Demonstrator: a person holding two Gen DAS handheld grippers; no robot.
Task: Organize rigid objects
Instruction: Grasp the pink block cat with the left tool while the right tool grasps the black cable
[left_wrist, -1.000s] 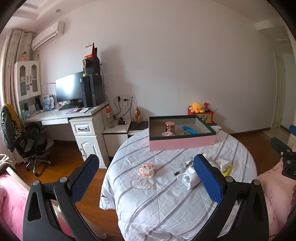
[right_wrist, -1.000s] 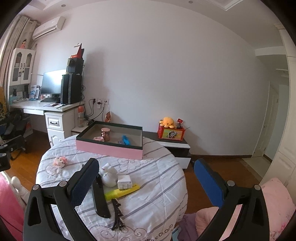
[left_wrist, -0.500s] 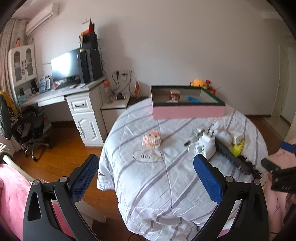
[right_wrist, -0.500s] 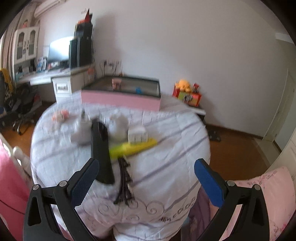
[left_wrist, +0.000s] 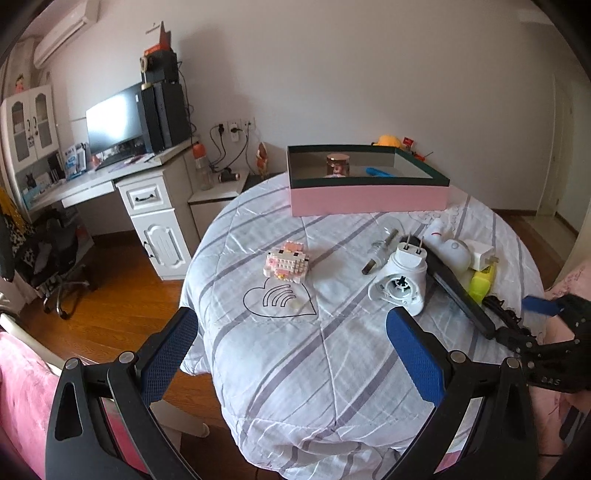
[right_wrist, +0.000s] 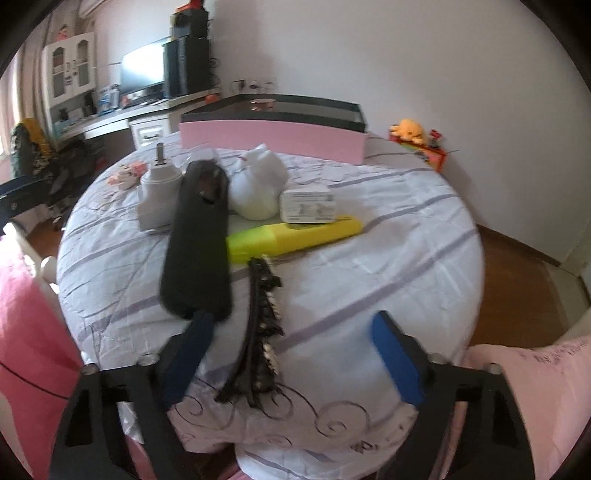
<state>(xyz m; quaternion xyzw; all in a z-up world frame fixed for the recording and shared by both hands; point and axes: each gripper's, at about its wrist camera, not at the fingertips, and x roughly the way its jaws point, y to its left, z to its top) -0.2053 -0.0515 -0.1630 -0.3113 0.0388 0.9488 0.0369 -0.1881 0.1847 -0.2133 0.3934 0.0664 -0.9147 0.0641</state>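
Note:
Loose items lie on a round table under a striped white quilt (left_wrist: 295, 369). In the right wrist view a black toothed hair clip (right_wrist: 260, 325) lies between the fingers of my right gripper (right_wrist: 291, 350). Its jaws are closing and the pads do not touch the clip. Beyond it lie a long black remote (right_wrist: 197, 243), a yellow highlighter (right_wrist: 295, 236), a white charger (right_wrist: 308, 203), a white rounded toy (right_wrist: 258, 184) and a white plug-in device (right_wrist: 157, 195). My left gripper (left_wrist: 291, 354) hovers open over bare quilt, short of a pink brick figure (left_wrist: 286, 260).
A pink box with a dark green inside (left_wrist: 369, 195) stands at the table's far side and holds a candle jar (left_wrist: 337, 165) and a blue item. A desk with a monitor (left_wrist: 114, 125) stands at the left. Pink bedding flanks the table near me.
Both grippers have sunk and tipped down toward the table, which now fills more of each view. The right gripper's jaws have narrowed on either side of the hair clip.

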